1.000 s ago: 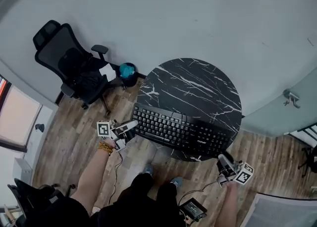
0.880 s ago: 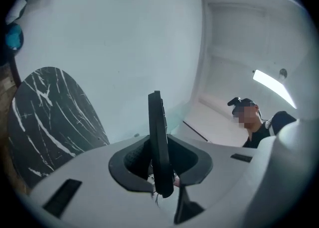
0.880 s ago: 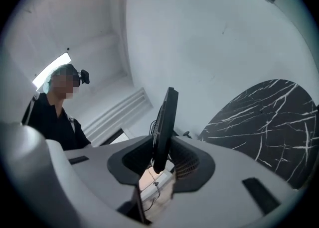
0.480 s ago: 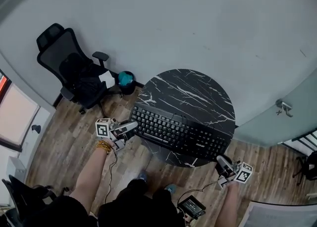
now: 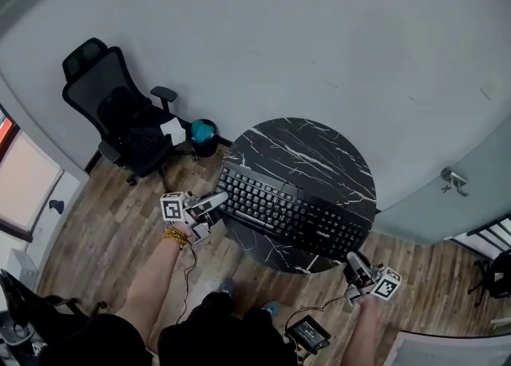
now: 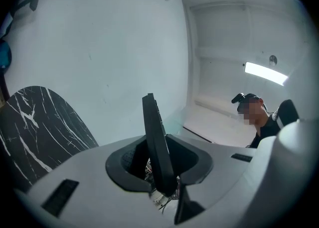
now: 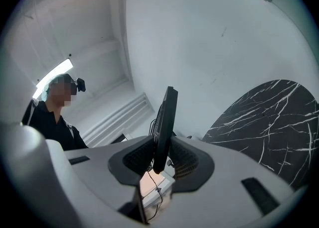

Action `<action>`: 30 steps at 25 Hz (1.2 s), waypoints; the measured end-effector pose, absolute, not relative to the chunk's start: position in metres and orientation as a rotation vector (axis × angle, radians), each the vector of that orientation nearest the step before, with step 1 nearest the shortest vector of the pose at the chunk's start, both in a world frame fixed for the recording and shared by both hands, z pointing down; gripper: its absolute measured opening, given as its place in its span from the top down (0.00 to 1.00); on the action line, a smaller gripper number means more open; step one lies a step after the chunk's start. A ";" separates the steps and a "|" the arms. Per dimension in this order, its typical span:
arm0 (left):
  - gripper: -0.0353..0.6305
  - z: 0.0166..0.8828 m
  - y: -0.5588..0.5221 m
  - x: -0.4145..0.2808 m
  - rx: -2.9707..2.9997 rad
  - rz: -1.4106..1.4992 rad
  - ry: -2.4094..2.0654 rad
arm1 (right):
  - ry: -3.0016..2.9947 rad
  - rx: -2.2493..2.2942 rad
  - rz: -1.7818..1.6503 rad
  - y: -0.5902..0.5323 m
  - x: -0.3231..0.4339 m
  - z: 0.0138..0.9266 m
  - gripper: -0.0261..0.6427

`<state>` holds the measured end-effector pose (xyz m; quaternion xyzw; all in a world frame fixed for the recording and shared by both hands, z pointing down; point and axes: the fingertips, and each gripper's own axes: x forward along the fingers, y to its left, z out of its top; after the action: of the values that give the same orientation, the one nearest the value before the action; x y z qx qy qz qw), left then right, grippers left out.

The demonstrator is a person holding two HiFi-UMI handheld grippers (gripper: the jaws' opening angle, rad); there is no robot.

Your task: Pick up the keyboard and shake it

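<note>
Jaws pinch both keyboard [image 5: 291, 214] ends — over table [image 5: 319, 157]

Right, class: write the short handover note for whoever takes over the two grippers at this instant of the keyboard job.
Left gripper: shut on the left end of the keyboard.
Right gripper: shut on the keyboard's right end.
Keyboard: held by both ends over the near side of the round marble table. It seems raised off the top, since both gripper views show a gap between them.
Done: both grips taken, lift apparently begun.
Left: shake the keyboard.
</note>
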<state>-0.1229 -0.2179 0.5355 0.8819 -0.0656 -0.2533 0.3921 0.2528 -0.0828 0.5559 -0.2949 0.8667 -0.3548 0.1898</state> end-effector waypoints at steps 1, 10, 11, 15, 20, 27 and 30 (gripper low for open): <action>0.80 0.536 -0.217 -0.122 2.242 -0.635 -0.162 | 2.428 -0.838 -0.996 -0.082 0.254 0.557 0.81; 0.80 0.534 -0.220 -0.116 2.272 -0.568 -0.143 | 2.454 -0.864 -0.988 -0.086 0.257 0.562 0.81; 0.80 0.535 -0.219 -0.117 2.268 -0.572 -0.141 | 2.455 -0.866 -0.985 -0.086 0.257 0.562 0.81; 0.80 0.539 -0.216 -0.119 2.252 -0.589 -0.135 | 2.472 -0.869 -0.971 -0.086 0.258 0.559 0.81; 0.80 0.523 -0.217 -0.118 2.278 -0.632 -0.097 | 2.497 -0.880 -0.892 -0.089 0.260 0.542 0.81; 0.81 0.501 -0.213 -0.116 2.303 -0.669 0.016 | 2.531 -0.861 -0.777 -0.093 0.263 0.511 0.73; 0.83 0.489 -0.209 -0.120 2.296 -0.750 0.099 | 2.575 -0.859 -0.737 -0.095 0.261 0.503 0.71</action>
<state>-0.1195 -0.2090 0.4892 0.8882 0.0381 -0.2900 0.3543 0.2612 -0.0954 0.5030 -0.3013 0.9031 -0.2584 0.1637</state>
